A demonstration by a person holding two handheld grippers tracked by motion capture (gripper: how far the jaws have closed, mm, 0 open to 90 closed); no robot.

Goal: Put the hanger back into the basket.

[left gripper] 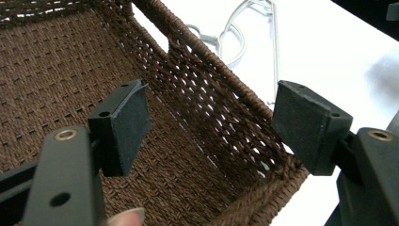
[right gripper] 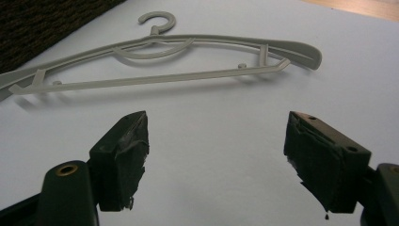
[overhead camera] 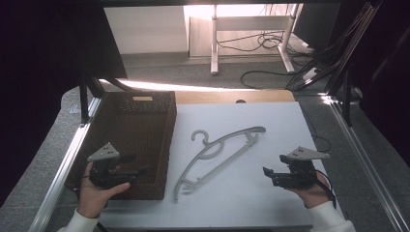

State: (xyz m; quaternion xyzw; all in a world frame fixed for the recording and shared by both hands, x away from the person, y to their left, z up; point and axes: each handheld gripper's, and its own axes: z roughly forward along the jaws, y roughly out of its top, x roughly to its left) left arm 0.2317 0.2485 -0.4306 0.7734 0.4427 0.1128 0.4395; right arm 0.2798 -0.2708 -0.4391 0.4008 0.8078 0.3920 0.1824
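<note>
A grey plastic hanger [overhead camera: 218,153] lies flat and slantwise on the white table [overhead camera: 275,125], its hook toward the far side. Left of it stands a dark brown woven basket [overhead camera: 170,137] with nothing inside. My left gripper [overhead camera: 139,166] hovers over the basket's near end, pointing right, jaws wide apart and holding nothing. In the left gripper view my left gripper [left gripper: 211,101] frames the basket's [left gripper: 56,80] right wall, with the hanger [left gripper: 235,40] beyond. My right gripper [overhead camera: 267,172] is open right of the hanger, pointing left. In the right gripper view my right gripper [right gripper: 216,127] faces the hanger [right gripper: 155,77].
Metal frame rails [overhead camera: 67,159] run along both sides of the table. A wooden strip [overhead camera: 232,95] edges the far side. Beyond it are desk legs [overhead camera: 213,43] and cables [overhead camera: 270,72] on the floor. A corner of the basket [right gripper: 42,23] is in the right gripper view.
</note>
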